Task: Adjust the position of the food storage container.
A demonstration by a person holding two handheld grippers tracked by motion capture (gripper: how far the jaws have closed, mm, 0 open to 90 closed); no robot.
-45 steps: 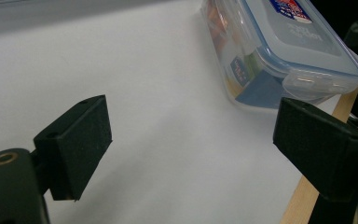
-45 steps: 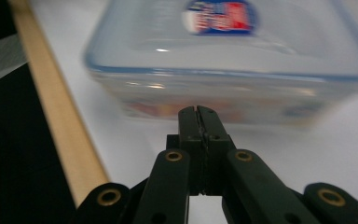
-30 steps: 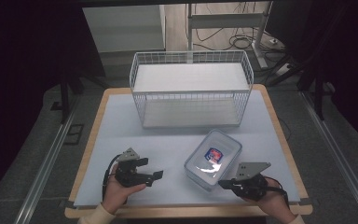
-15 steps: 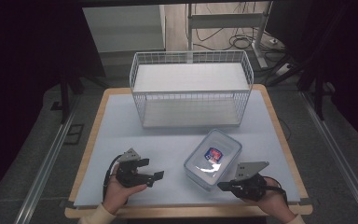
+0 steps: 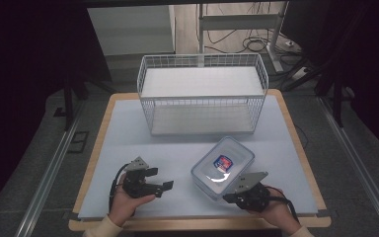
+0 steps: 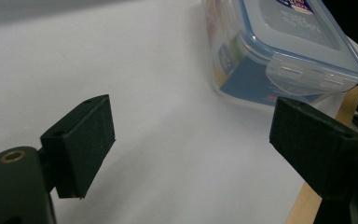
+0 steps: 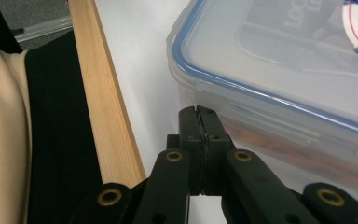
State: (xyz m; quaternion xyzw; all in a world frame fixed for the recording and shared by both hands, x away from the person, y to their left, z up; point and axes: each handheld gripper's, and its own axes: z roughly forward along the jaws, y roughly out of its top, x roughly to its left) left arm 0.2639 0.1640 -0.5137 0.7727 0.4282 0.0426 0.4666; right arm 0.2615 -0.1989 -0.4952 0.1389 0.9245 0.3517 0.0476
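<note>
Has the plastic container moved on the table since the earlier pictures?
No. The plastic container lies at the same spot in front of the wire basket, with the same turn, near the table's front edge.

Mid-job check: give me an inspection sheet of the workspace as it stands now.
Surface: pale mat on a wood-edged table.
Job's things: clear box with blue-rimmed lid on, near the front edge.
Clutter: nothing seen.
Grippers: left gripper open, nothing between its jaws, left of the box; right gripper shut, its tips at the box's near wall, contact unclear.
Cables: black cable loops from the left gripper; more on the floor behind.
Surroundings: empty white wire basket at the back; dark room.
</note>
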